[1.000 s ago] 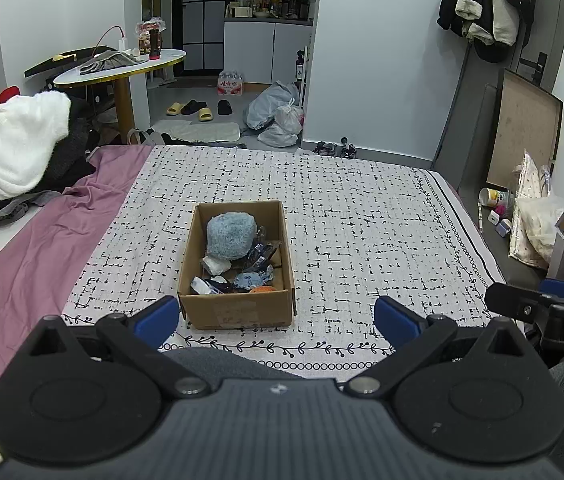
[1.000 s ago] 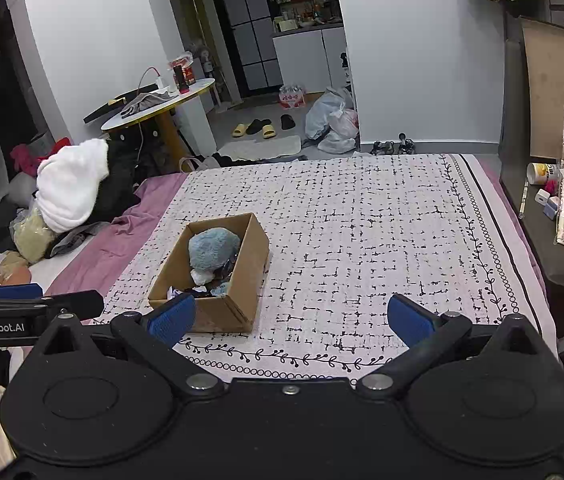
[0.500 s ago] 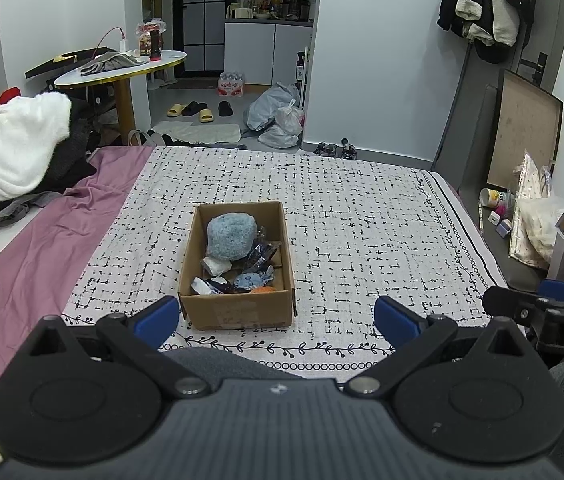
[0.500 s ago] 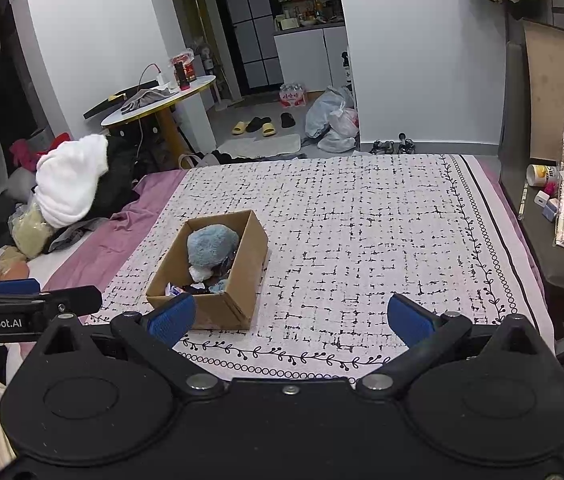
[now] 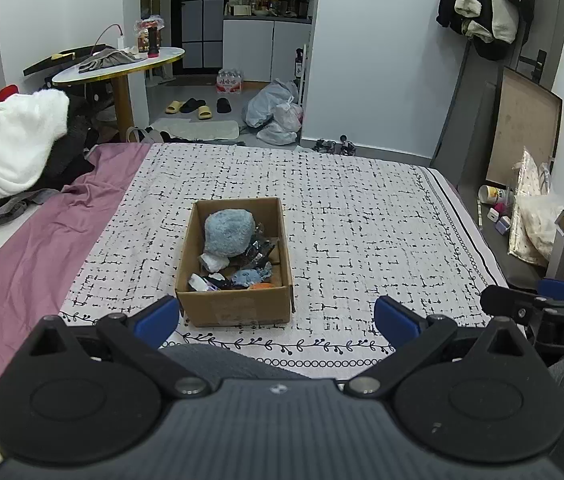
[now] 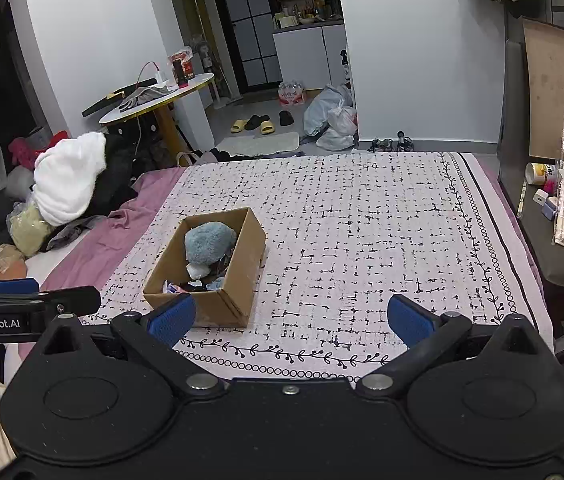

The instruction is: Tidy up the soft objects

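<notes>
An open cardboard box (image 5: 233, 308) sits on the patterned bedspread (image 5: 362, 220). It holds a fluffy blue-grey soft toy (image 5: 227, 233) and several smaller soft items (image 5: 247, 276). The box (image 6: 237, 252) and the blue-grey toy (image 6: 207, 242) also show in the right wrist view. My left gripper (image 5: 277, 318) is open and empty, held short of the box's near side. My right gripper (image 6: 290, 318) is open and empty, to the right of the box's near corner.
A pile of white and dark clothes (image 5: 21, 152) lies at the bed's left on a purple sheet (image 5: 37, 232). A round table (image 5: 121, 66) stands behind it. Bags and boards (image 5: 530, 200) crowd the floor right of the bed.
The right gripper has drifted slightly, so the box sits a little further right in its view. The left gripper has barely moved. Both stay open.
</notes>
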Demonstrator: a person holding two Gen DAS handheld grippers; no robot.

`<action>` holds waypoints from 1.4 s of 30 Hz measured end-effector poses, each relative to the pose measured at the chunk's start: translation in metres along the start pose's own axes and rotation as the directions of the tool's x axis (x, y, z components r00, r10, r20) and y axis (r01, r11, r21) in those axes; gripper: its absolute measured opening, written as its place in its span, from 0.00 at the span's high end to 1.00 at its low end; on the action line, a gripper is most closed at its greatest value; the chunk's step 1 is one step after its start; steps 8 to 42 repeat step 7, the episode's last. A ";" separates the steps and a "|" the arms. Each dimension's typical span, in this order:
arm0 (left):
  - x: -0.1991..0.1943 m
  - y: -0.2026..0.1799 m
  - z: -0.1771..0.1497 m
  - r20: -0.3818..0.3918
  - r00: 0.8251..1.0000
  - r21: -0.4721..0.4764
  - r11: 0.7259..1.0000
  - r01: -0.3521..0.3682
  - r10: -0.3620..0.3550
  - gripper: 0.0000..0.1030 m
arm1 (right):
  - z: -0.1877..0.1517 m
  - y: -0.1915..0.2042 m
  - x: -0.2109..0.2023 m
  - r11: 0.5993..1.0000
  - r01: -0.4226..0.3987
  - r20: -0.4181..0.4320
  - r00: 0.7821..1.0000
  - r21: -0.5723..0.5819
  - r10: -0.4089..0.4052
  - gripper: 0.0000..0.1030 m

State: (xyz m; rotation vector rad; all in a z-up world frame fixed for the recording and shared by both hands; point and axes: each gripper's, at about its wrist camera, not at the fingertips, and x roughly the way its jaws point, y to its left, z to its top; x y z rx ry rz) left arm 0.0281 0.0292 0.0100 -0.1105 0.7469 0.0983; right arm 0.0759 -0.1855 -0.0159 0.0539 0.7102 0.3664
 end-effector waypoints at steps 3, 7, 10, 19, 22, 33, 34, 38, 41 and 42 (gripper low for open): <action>0.002 -0.001 -0.001 -0.004 1.000 0.002 1.000 0.001 -0.001 0.00 | 0.000 0.001 0.000 1.000 0.000 0.000 1.000 0.000 0.000 0.00; 0.008 -0.001 -0.003 -0.011 1.000 0.003 1.000 0.012 -0.012 0.00 | -0.001 0.000 0.003 1.000 0.007 -0.005 1.000 0.004 -0.007 0.00; 0.008 -0.001 -0.003 -0.011 1.000 0.003 1.000 0.012 -0.012 0.00 | -0.001 0.000 0.003 1.000 0.007 -0.005 1.000 0.004 -0.007 0.00; 0.008 -0.001 -0.003 -0.011 1.000 0.003 1.000 0.012 -0.012 0.00 | -0.001 0.000 0.003 1.000 0.007 -0.005 1.000 0.004 -0.007 0.00; 0.008 -0.001 -0.003 -0.011 1.000 0.003 1.000 0.012 -0.012 0.00 | -0.001 0.000 0.003 1.000 0.007 -0.005 1.000 0.004 -0.007 0.00; 0.008 -0.001 -0.003 -0.011 1.000 0.003 1.000 0.012 -0.012 0.00 | -0.001 0.000 0.003 1.000 0.007 -0.005 1.000 0.004 -0.007 0.00; 0.008 -0.001 -0.003 -0.011 1.000 0.003 1.000 0.012 -0.012 0.00 | -0.001 0.000 0.003 1.000 0.007 -0.005 1.000 0.004 -0.007 0.00; 0.008 -0.001 -0.003 -0.011 1.000 0.003 1.000 0.012 -0.012 0.00 | -0.001 0.000 0.003 1.000 0.007 -0.005 1.000 0.004 -0.007 0.00; 0.008 -0.001 -0.003 -0.011 1.000 0.003 1.000 0.012 -0.012 0.00 | -0.001 0.000 0.003 1.000 0.007 -0.005 1.000 0.004 -0.007 0.00; 0.008 -0.001 -0.003 -0.011 1.000 0.003 1.000 0.012 -0.012 0.00 | -0.001 0.000 0.003 1.000 0.007 -0.005 1.000 0.004 -0.007 0.00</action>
